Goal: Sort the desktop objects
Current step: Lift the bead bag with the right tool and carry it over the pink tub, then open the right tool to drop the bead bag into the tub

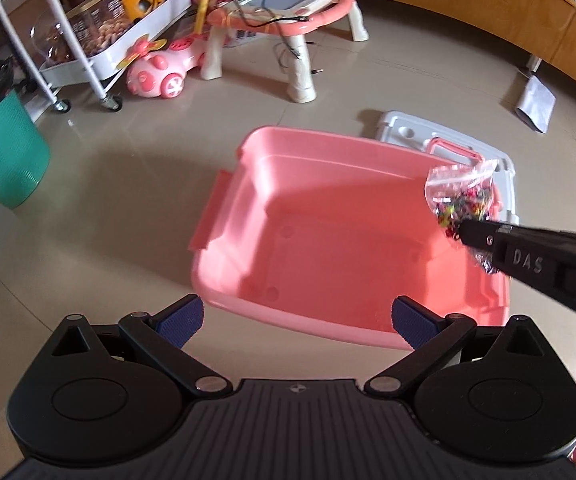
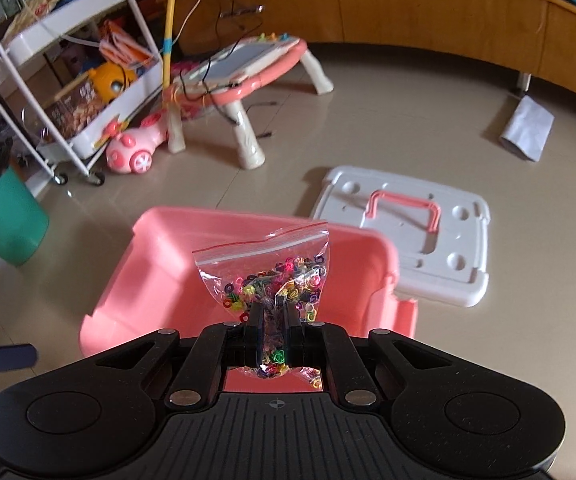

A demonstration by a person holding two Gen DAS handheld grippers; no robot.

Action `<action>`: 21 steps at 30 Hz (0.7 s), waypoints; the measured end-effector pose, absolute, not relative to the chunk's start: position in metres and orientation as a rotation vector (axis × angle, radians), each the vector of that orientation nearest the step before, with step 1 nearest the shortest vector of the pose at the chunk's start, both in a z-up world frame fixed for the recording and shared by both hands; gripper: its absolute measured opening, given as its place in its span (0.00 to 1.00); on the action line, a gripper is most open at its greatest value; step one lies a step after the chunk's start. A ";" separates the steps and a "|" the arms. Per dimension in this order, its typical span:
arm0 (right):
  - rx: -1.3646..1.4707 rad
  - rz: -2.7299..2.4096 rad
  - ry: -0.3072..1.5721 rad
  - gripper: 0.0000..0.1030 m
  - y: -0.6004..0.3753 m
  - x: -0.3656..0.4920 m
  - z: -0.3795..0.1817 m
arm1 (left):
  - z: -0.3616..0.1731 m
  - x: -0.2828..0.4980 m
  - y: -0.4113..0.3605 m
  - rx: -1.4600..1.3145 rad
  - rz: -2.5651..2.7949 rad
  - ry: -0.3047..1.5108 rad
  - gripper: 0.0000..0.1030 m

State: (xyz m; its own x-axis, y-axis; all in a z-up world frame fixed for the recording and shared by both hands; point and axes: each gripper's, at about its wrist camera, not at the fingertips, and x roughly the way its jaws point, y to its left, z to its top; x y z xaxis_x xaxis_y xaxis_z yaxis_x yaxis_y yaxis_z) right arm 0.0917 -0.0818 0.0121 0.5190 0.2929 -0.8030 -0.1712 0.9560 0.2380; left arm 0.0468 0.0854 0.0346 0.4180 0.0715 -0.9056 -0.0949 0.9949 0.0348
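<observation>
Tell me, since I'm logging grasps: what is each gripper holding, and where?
Right gripper pinches the clear zip bag of colourful beads by its lower end. Left gripper holds nothing.

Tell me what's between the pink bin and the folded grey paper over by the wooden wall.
The white lid with its pink handle lies flat on the floor between the pink bin and the grey paper; past it, bare floor. The right wrist view shows it best.

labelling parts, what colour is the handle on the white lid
Pink, on the white lid; the handle shows best in the right wrist view.
</observation>
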 end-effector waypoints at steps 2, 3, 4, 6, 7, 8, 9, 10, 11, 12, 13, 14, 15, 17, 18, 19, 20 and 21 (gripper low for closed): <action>0.142 0.278 1.016 0.08 -0.078 0.095 -0.001 | 0.031 0.048 0.091 -0.028 0.114 1.140 1.00; 0.140 0.275 1.027 0.08 -0.076 0.096 -0.006 | 0.029 0.048 0.094 -0.031 0.118 1.143 1.00; 0.139 0.274 1.036 0.08 -0.075 0.097 -0.011 | 0.027 0.048 0.097 -0.033 0.123 1.145 1.00; 0.140 0.271 1.055 0.08 -0.072 0.099 -0.021 | 0.023 0.050 0.101 -0.035 0.130 1.151 1.00; 0.140 0.268 1.063 0.08 -0.070 0.100 -0.026 | 0.021 0.050 0.102 -0.033 0.132 1.154 1.00; 0.141 0.267 1.071 0.08 -0.069 0.101 -0.030 | 0.018 0.051 0.103 -0.031 0.134 1.158 1.00; 0.141 0.265 1.080 0.08 -0.068 0.101 -0.035 | 0.016 0.051 0.103 -0.031 0.137 1.162 1.00; 0.139 0.263 1.086 0.08 -0.067 0.102 -0.039 | 0.014 0.052 0.103 -0.032 0.139 1.166 1.00; 0.137 0.261 1.094 0.08 -0.066 0.103 -0.043 | 0.013 0.052 0.104 -0.034 0.140 1.169 1.00; 0.135 0.259 1.101 0.08 -0.065 0.104 -0.046 | 0.012 0.053 0.105 -0.036 0.140 1.170 1.00; 0.133 0.258 1.106 0.08 -0.064 0.104 -0.049 | 0.011 0.052 0.105 -0.037 0.141 1.170 1.00; 0.129 0.257 1.110 0.08 -0.063 0.104 -0.052 | 0.010 0.053 0.105 -0.037 0.141 1.170 1.00; 0.124 0.256 1.115 0.08 -0.062 0.104 -0.054 | 0.009 0.053 0.105 -0.037 0.140 1.171 1.00; 0.121 0.256 1.124 0.08 -0.061 0.105 -0.058 | 0.008 0.053 0.105 -0.035 0.138 1.172 1.00; 0.120 0.256 1.128 0.08 -0.060 0.105 -0.060 | 0.007 0.053 0.105 -0.033 0.138 1.172 1.00; 0.117 0.257 1.132 0.08 -0.059 0.105 -0.062 | 0.006 0.053 0.105 -0.031 0.138 1.173 1.00; 0.113 0.256 1.134 0.08 -0.058 0.106 -0.063 | 0.006 0.052 0.105 -0.029 0.137 1.173 1.00; 0.111 0.257 1.138 0.08 -0.058 0.106 -0.064 | 0.005 0.053 0.105 -0.026 0.137 1.173 1.00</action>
State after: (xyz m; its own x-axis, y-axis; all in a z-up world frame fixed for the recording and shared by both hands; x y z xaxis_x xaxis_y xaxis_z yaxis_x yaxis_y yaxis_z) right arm 0.1057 -0.0579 -0.0643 0.3943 0.2585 -0.8819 -0.1456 0.9651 0.2178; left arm 0.0525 0.1050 0.0048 0.3796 0.0937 -0.9204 -0.1208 0.9914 0.0511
